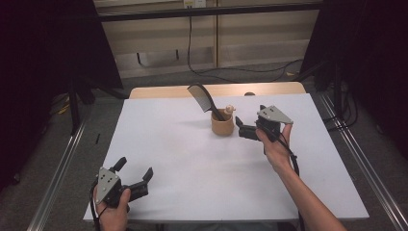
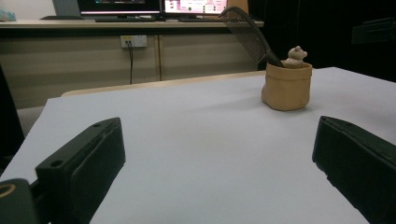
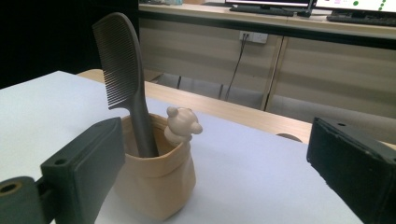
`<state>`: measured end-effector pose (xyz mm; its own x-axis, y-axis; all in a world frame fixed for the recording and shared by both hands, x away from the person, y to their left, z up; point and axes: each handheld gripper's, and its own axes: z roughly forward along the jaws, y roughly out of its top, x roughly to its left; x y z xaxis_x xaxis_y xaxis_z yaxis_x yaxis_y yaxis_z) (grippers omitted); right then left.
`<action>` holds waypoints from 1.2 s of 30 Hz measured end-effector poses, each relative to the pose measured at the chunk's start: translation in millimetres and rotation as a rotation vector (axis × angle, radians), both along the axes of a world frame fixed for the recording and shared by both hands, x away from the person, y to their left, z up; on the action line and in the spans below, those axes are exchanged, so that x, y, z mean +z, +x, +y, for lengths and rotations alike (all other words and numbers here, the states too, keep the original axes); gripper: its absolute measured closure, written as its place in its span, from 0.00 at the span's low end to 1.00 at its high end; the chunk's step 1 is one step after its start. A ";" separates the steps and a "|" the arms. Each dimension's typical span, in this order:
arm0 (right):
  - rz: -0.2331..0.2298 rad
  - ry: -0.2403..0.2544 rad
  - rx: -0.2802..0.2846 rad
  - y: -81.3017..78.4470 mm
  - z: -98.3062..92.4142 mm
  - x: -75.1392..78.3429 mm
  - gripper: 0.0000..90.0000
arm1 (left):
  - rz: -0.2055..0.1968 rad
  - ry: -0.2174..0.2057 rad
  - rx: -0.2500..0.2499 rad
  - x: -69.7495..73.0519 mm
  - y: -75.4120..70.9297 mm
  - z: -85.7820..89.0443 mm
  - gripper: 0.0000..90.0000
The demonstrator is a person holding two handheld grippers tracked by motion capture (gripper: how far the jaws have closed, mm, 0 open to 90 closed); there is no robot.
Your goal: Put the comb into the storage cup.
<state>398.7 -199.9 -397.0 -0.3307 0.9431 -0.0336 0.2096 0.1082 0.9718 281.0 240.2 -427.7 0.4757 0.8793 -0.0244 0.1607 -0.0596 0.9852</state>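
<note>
The right claw (image 1: 246, 129), held raised in an outstretched hand, gapes empty just beside the tan pouch (image 1: 222, 123) holding a dark comb (image 1: 202, 96) mid-surface; the left claw (image 1: 133, 172) rests apart, empty, at the near edge

A white table (image 1: 192, 159) with a pale wood edge at its far side stands on a grey floor (image 1: 159, 79). Beyond it runs a beige cabinet wall with a socket (image 2: 133, 41) (a black cable hangs below), and monitors (image 2: 194, 6) sit on top.
</note>
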 end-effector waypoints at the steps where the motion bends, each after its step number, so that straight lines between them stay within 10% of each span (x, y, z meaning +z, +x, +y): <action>1: -0.006 0.002 -0.005 -2.1 -1.1 0.3 0.02 | -0.001 0.002 0.000 0.1 -0.2 0.2 0.03; 36: -0.049 0.027 -0.016 -55.0 -38.5 -1.5 0.00 | 0.012 0.007 -0.003 -1.9 -1.9 0.5 0.03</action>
